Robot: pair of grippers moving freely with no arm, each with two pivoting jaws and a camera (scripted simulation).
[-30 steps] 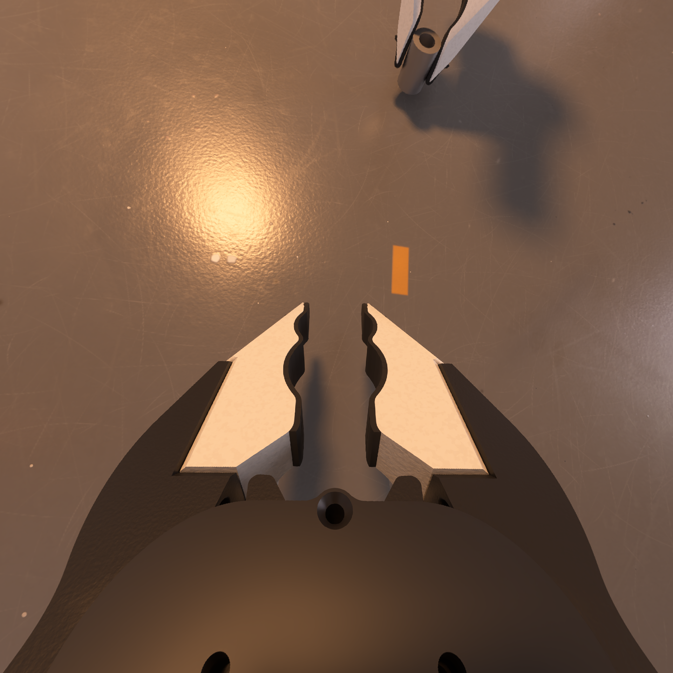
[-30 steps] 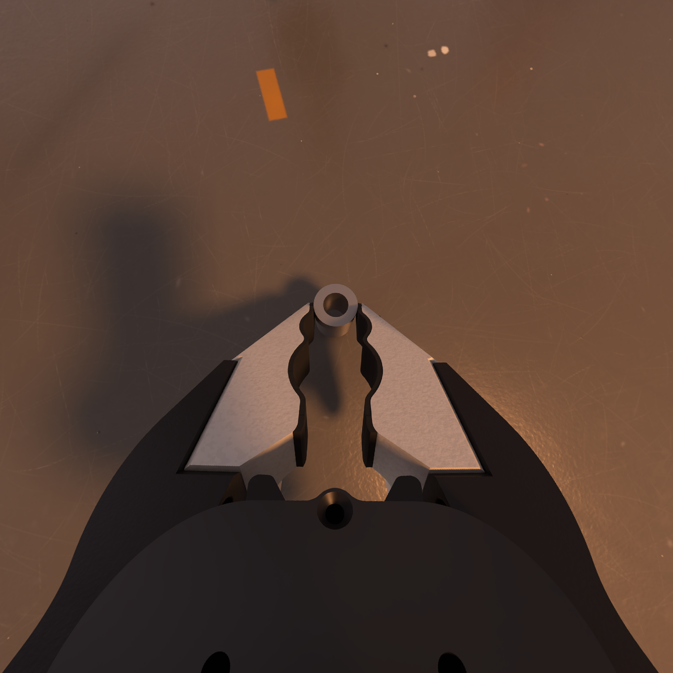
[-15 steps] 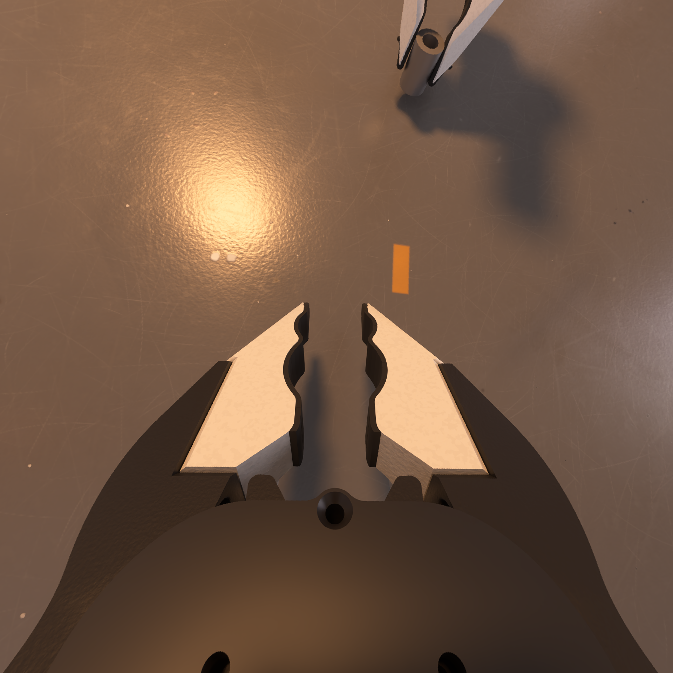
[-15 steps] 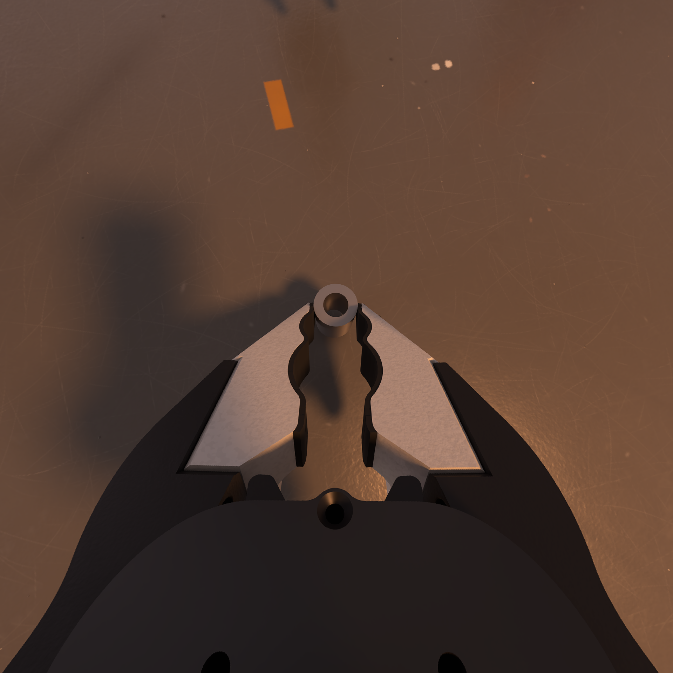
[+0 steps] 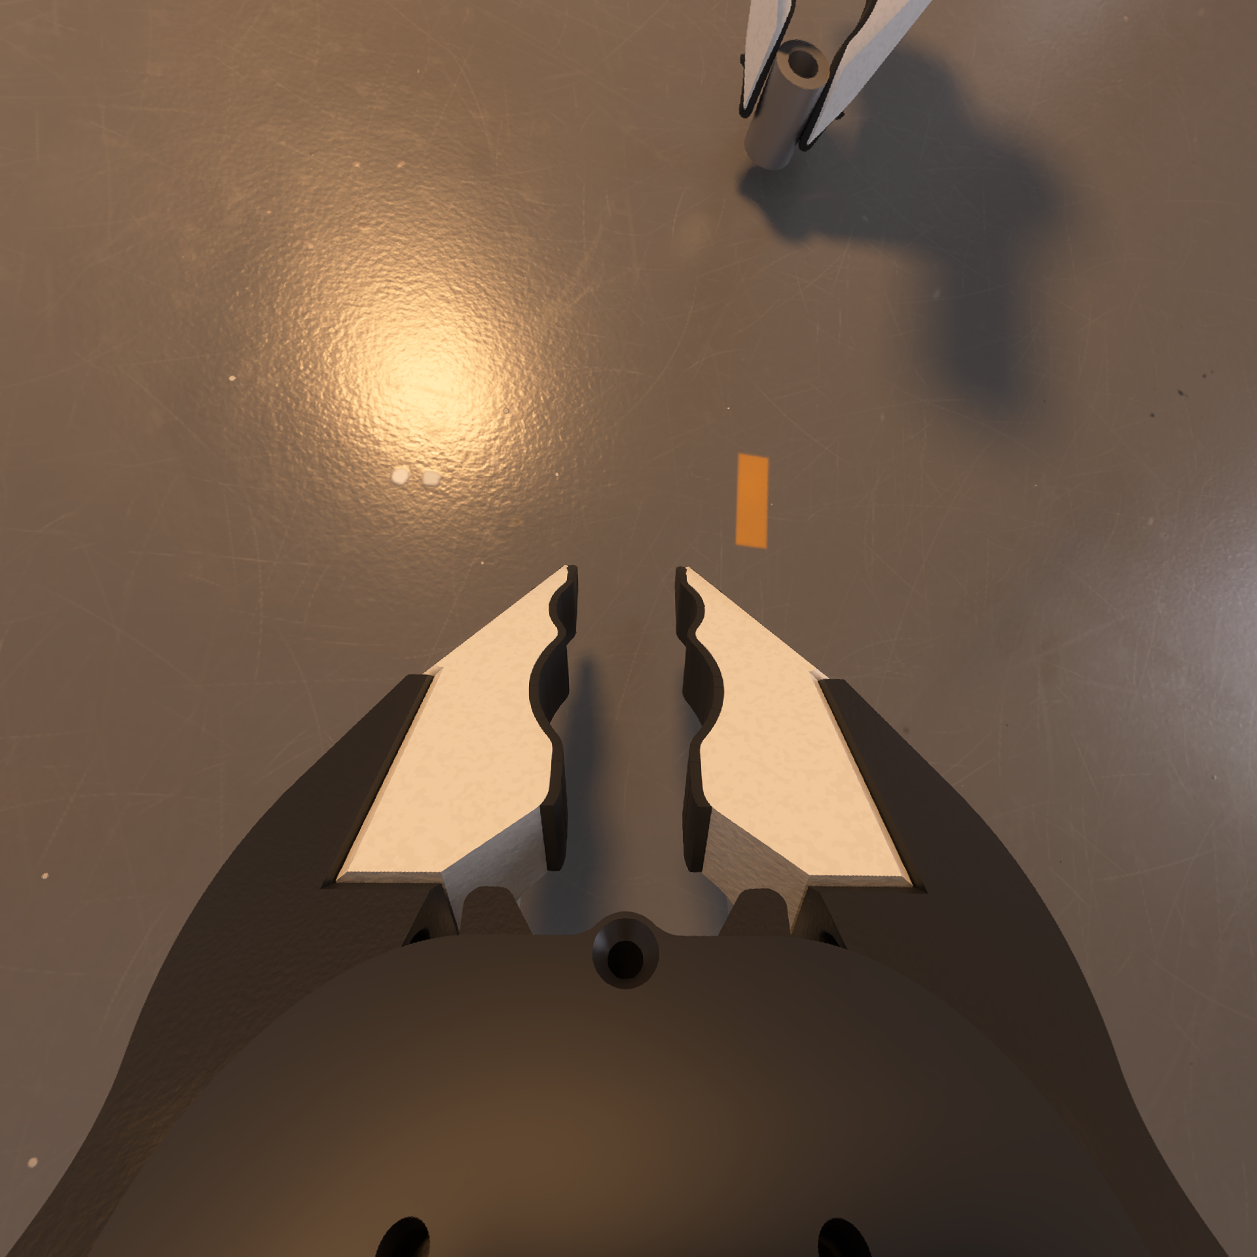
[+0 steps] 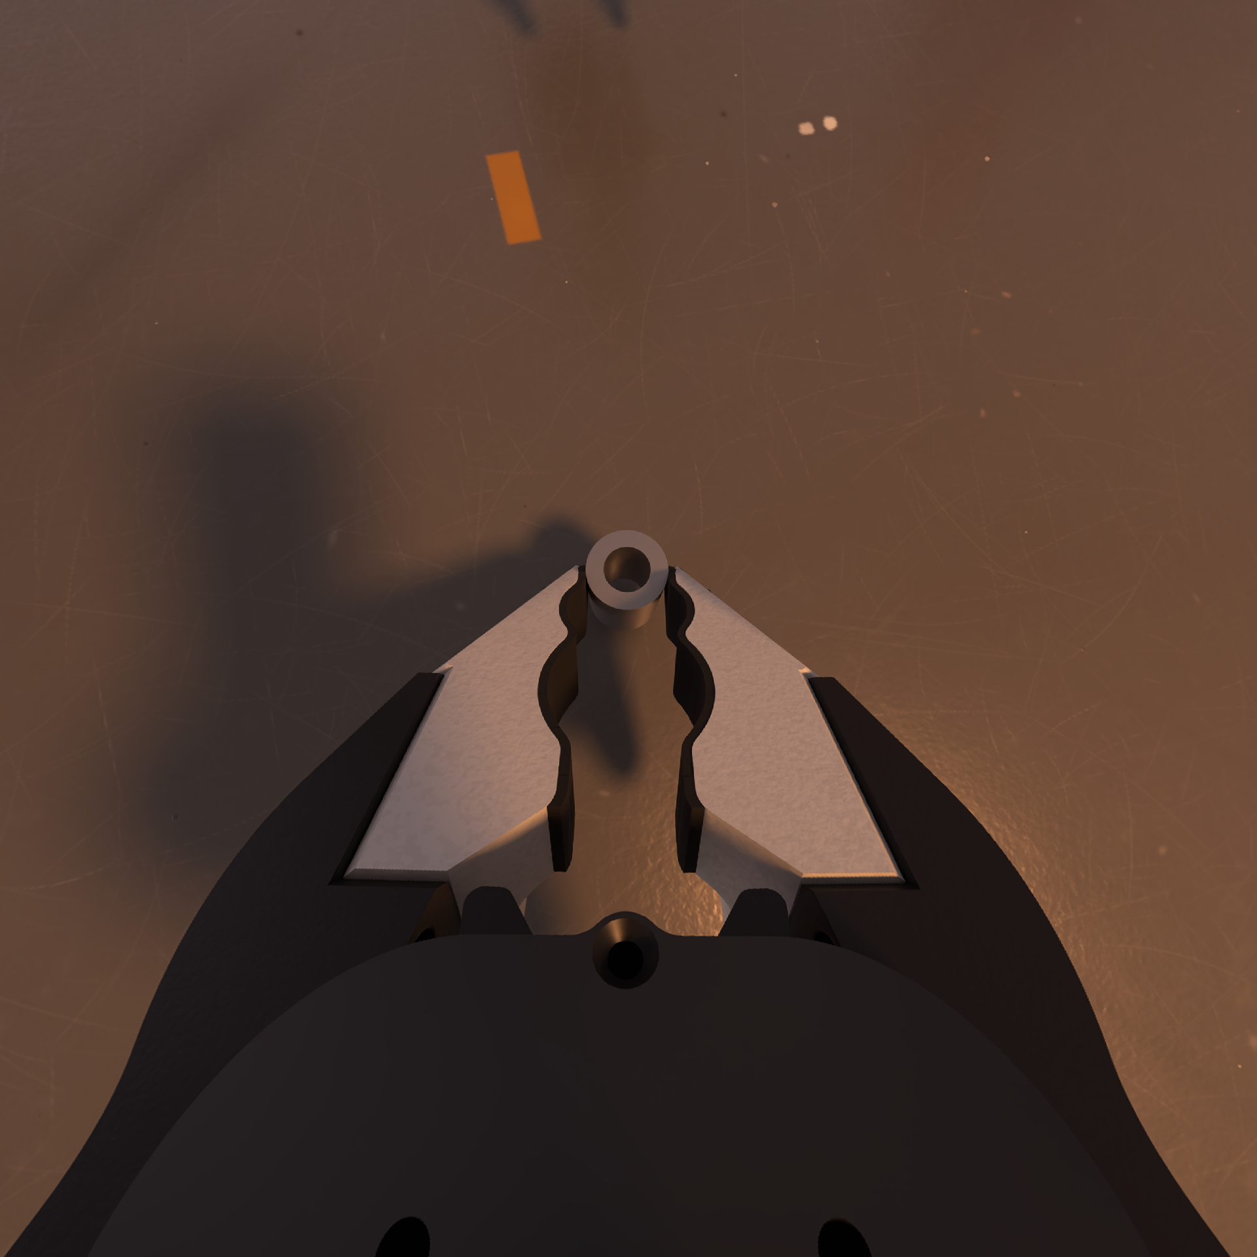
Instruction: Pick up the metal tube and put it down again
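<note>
Tube grip first: we see the right gripper (image 6: pixel 626 585) clenched on the metal tube (image 6: pixel 626 578), which stands upright at the fingertips, open end toward the camera. From the left wrist view the tube (image 5: pixel 782 102) hangs between pale fingers (image 5: pixel 762 61) over its shadow on the brown table (image 5: pixel 204 272). Left gripper (image 5: pixel 626 578) is released, empty, near an orange strip (image 5: pixel 751 500) and two pale specks (image 5: pixel 411 476).

Scratched brown tabletop (image 5: pixel 204 204), flat orange strip (image 5: pixel 751 500), two pale specks (image 5: pixel 415 476)
</note>
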